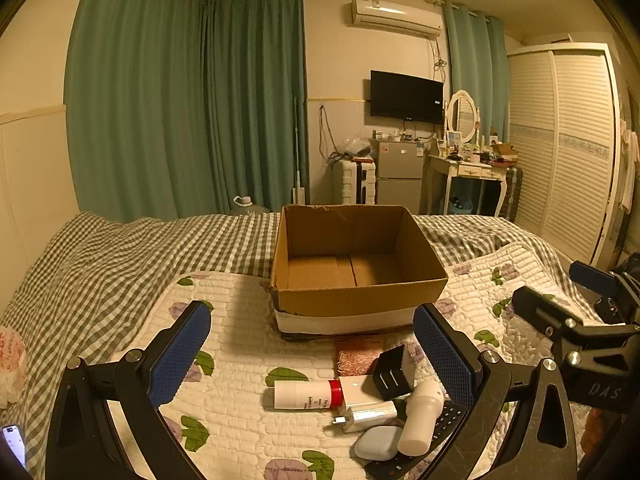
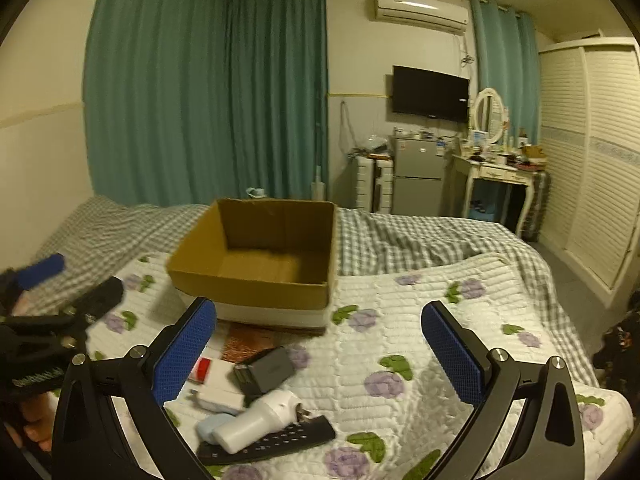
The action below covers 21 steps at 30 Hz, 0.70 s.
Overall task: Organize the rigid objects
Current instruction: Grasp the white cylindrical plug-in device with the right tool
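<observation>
Hovering w/ fingers spread wide and empty, left gripper (image 1: pixel 312 354) and right gripper (image 2: pixel 318 354) sit over a tight pile: remote (image 2: pixel 276 438), white bottle (image 2: pixel 260 420), red-cap tube (image 1: pixel 306 394), black box (image 1: pixel 392 374). Risk: items overlap, so a grab could snag neighbours or slip. Beyond, cardboard box (image 1: pixel 360 300) is empty on the quilt (image 2: pixel 400 300).

The left gripper (image 1: pixel 312 356) has its fingers (image 1: pixel 180 354) spread wide, nothing between them. The right gripper (image 2: pixel 320 354) likewise has its fingers (image 2: pixel 454 354) wide apart and empty, level with and just right of the left.
</observation>
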Tool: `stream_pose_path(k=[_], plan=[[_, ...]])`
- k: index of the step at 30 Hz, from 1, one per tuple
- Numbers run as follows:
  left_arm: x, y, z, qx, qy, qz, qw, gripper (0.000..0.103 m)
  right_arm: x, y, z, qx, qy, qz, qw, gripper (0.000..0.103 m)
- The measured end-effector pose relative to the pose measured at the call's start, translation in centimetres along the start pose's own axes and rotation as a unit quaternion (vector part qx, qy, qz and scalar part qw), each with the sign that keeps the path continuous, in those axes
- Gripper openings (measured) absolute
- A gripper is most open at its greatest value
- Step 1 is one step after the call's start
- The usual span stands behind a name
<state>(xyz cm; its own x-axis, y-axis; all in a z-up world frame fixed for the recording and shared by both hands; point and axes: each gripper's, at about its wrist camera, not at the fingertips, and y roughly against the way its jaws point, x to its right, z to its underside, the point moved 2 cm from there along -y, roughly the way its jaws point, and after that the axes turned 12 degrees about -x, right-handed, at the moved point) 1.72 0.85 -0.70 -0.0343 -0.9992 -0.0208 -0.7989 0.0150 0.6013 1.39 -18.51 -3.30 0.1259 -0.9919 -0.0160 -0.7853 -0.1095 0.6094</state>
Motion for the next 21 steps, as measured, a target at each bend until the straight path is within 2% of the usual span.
stream_pose_path(k=[3, 8, 13, 17, 19, 21], plan=[[-0.1, -0.6, 0.4, -0.008, 0.000, -0.002, 1.0000, 0.103, -0.5, -0.7, 0.3, -0.015, 0.014, 0.005, 1.000, 0.103], [-0.5, -2.6, 1.8, -0.037, 0.005, -0.021, 0.9991, 0.103, -0.6, -4.6, 2.8, -0.092, 0.010, 0.014, 0.996, 0.102], [-0.7, -5.1, 3.6, -0.079, 0.007, -0.035, 0.9963, 0.103, -1.0, -8.8, 5.8, -0.184, 0.004, -0.002, 0.983, 0.088], [-0.6, -6.0, 4.2, -0.093, 0.005, -0.042, 0.9947, 0.103, -1.5, -10.5, 6.5, -0.204, -0.005, -0.022, 0.979, 0.087], [-0.7, -6.3, 4.3, -0.097, 0.006, -0.045, 0.9942, 0.103, -2.2, -12.0, 7.1, -0.230, 0.000, -0.024, 0.973, 0.081], [-0.9, -6.4, 4.3, -0.101, 0.010, -0.046, 0.9938, 0.103, -2.5, -12.9, 7.4, -0.243, -0.012, -0.034, 0.969, 0.081]])
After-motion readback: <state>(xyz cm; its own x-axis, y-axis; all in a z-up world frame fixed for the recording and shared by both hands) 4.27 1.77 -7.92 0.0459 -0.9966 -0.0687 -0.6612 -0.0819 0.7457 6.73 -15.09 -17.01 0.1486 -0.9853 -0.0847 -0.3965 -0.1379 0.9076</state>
